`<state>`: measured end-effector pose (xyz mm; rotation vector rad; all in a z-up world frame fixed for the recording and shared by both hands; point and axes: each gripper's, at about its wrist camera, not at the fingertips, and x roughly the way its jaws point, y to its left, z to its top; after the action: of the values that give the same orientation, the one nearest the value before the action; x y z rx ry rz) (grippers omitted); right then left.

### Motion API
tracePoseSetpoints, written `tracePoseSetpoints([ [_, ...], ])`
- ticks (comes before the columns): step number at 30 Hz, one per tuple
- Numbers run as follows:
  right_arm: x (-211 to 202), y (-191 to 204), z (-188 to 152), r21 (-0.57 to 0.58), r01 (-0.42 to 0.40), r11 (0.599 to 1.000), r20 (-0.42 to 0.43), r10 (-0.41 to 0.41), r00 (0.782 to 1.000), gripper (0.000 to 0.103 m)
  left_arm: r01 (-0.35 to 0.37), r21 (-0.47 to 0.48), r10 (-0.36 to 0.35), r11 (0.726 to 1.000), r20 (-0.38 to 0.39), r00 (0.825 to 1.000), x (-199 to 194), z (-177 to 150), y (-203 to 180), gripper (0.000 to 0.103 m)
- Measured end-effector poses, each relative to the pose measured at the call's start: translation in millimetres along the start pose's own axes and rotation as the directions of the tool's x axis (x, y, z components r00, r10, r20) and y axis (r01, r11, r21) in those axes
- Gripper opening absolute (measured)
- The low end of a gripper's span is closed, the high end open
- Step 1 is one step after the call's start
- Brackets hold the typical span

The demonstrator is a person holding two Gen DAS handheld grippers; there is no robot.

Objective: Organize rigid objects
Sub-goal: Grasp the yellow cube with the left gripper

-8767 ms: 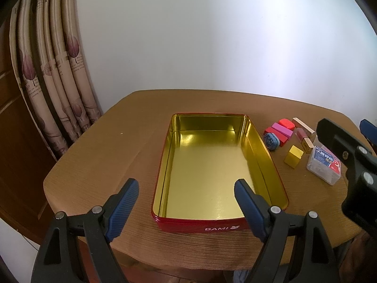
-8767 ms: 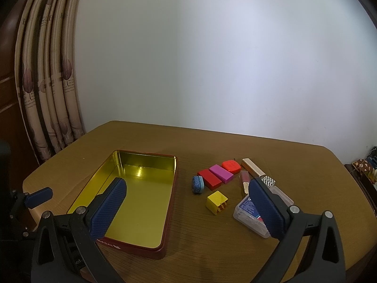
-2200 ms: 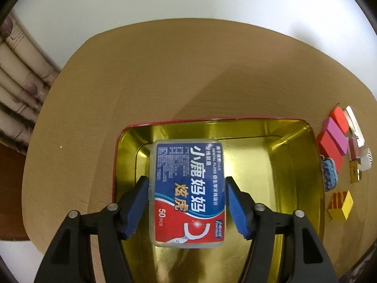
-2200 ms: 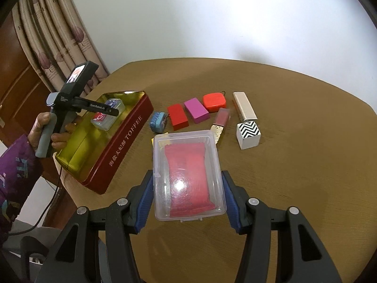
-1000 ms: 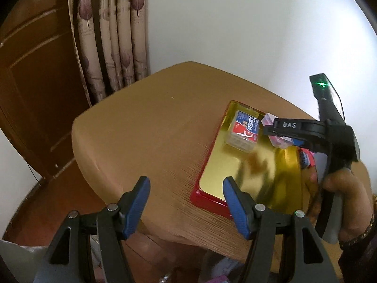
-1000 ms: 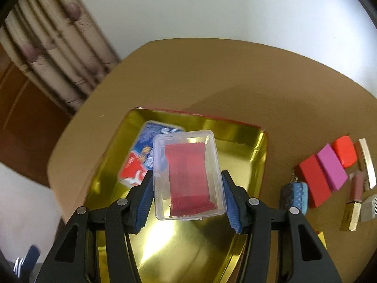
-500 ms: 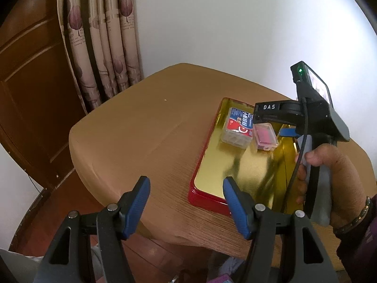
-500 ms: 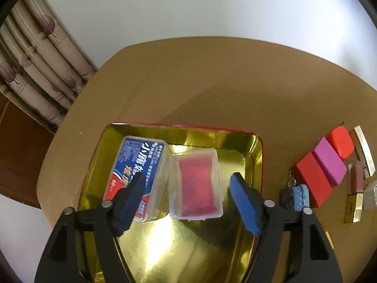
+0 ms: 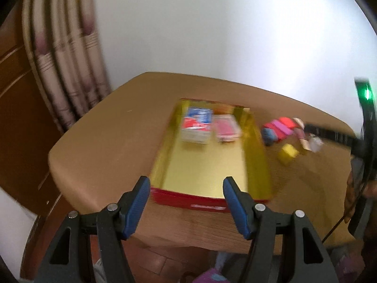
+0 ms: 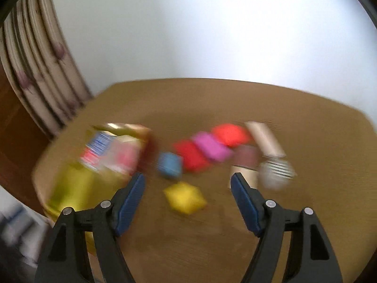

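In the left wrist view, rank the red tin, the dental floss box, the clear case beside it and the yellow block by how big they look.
1. Red tin
2. Dental floss box
3. Clear case, only slightly smaller than the floss box, and blurred
4. Yellow block

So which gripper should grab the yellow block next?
Probably the right gripper. It is open and empty, with the yellow block almost between its fingers. The left gripper, also open, points at the tin, with the block off to its side.
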<state>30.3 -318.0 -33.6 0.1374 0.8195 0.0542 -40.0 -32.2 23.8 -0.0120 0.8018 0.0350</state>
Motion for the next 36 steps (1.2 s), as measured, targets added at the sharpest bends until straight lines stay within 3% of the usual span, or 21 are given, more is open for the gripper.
tracePoseSetpoints([
  [3, -5, -52, -26, -0.042, 0.161, 0.986, -0.002, -0.161, 0.987, 0.073, 0.076, 0.067, -0.076, 0.995, -0.012, 0.997, -6, 6, -29, 0.066],
  [5, -2, -86, -43, -0.038, 0.226, 0.973, -0.025, -0.227, 0.973, 0.073, 0.158, 0.087, -0.155, 0.984, -0.049, 0.987, -4, 17, -55, 0.066],
  [9, 5, -142, -65, -0.003, 0.311, 0.95, -0.061, -0.311, 0.949, 0.073, 0.315, 0.055, -0.303, 0.948, -0.16, 0.94, 12, 40, -99, 0.066],
  [11, 7, -158, -72, 0.014, 0.323, 0.946, -0.061, -0.321, 0.945, 0.073, 0.371, -0.009, -0.364, 0.929, -0.221, 0.905, 32, 53, -118, 0.066],
  [20, 5, -187, -79, 0.071, 0.194, 0.978, -0.031, -0.192, 0.981, 0.073, 0.19, -0.207, -0.258, 0.96, -0.388, 0.885, 139, 80, -171, 0.066],
  [24, 0, -198, -80, 0.115, 0.127, 0.985, -0.01, -0.127, 0.992, 0.073, 0.119, -0.29, -0.243, 0.949, -0.439, 0.865, 174, 78, -172, 0.066],
  [30, -7, -202, -86, 0.184, 0.044, 0.982, 0.009, -0.046, 0.999, 0.073, 0.038, -0.301, -0.176, 0.953, -0.447, 0.877, 193, 74, -173, 0.066],
  [36, -8, -197, -86, 0.188, 0.024, 0.982, 0.022, -0.029, 0.999, 0.073, 0.009, -0.295, -0.148, 0.955, -0.453, 0.879, 204, 73, -172, 0.066],
])
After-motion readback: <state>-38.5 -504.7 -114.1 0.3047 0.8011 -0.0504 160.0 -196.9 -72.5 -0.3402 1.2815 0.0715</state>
